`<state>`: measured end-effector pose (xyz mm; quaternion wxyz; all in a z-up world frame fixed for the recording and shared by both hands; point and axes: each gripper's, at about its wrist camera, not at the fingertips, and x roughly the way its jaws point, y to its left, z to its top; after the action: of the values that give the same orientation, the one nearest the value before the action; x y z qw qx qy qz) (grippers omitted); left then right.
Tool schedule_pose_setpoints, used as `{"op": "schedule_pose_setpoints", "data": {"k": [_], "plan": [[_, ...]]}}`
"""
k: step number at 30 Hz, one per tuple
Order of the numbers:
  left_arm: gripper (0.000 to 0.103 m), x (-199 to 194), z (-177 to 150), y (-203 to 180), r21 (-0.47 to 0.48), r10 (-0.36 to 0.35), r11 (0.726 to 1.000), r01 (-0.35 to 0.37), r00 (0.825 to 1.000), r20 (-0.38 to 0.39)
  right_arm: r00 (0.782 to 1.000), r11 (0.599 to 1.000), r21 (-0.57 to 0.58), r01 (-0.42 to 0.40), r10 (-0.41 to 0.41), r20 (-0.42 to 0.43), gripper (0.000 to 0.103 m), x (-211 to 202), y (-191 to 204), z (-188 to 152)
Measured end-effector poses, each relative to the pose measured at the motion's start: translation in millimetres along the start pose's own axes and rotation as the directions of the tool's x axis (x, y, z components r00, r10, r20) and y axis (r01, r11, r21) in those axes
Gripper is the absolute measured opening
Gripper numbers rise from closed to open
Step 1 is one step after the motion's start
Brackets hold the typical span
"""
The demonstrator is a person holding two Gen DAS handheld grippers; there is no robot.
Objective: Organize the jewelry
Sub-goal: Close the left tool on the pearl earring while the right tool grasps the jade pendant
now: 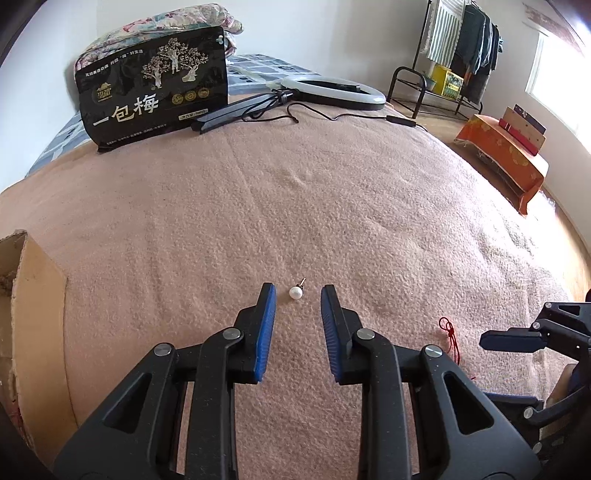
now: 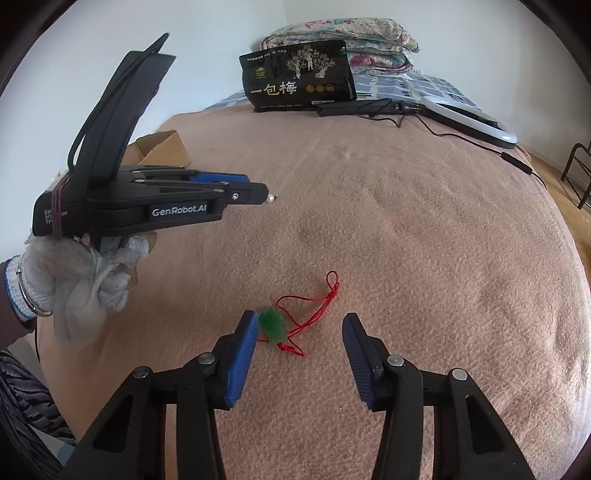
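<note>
Nearest the left wrist camera: left gripper, jaws spread, blue pads facing each other above a pink blanket. Between the fingertips, touching neither pad: pearl stud, lying on the blanket, pin tilted up and away. Closer to the left pad than the right, but clear of both. Off to the right on the blanket: red cord, with the right gripper's dark fingertip just beyond it at the frame edge. At the left edge: cardboard box, open. Far across the bed: black bag standing upright, folded quilt behind it, ring light lying flat with its cable trailing.

Nearest the right wrist camera: right gripper, jaws spread wide, nothing pinched. Green pendant on the blanket right beside the left pad, touching it or nearly so; cannot tell which. Well apart from the right pad. Red cord looped out from the pendant, running up and forward between the fingertips, a short knotted bit below the pendant. Upper left of this view: left gripper seen side-on, held in a gloved hand, tips low over the blanket with the pearl stud just at them. Box behind that gripper; bag and ring light at the far end of the bed.
</note>
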<state>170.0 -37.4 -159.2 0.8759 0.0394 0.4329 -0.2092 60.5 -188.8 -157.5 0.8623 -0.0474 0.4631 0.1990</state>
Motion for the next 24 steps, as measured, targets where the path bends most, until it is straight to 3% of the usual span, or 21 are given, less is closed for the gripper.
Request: {"op": "schedule_pose_setpoints", "data": {"k": [12, 19, 24], "plan": [[0.019, 18, 0, -1, 0.025, 0.006, 1.000, -0.006, 1.000, -0.022, 1.000, 0.999, -0.052, -0.003, 0.002, -0.015, 0.038, 14, 12, 2], [0.008, 27, 0, -2, 0.023, 0.018, 1.000, -0.018, 0.999, -0.038, 0.999, 0.997, -0.071, 0.025, -0.027, -0.028, 0.032, 20, 13, -1], [0.007, 25, -1, -1, 0.021, 0.027, 0.999, -0.026, 0.999, -0.034, 0.997, 0.993, -0.096, 0.064, -0.067, -0.031, 0.010, 22, 17, -3]]}}
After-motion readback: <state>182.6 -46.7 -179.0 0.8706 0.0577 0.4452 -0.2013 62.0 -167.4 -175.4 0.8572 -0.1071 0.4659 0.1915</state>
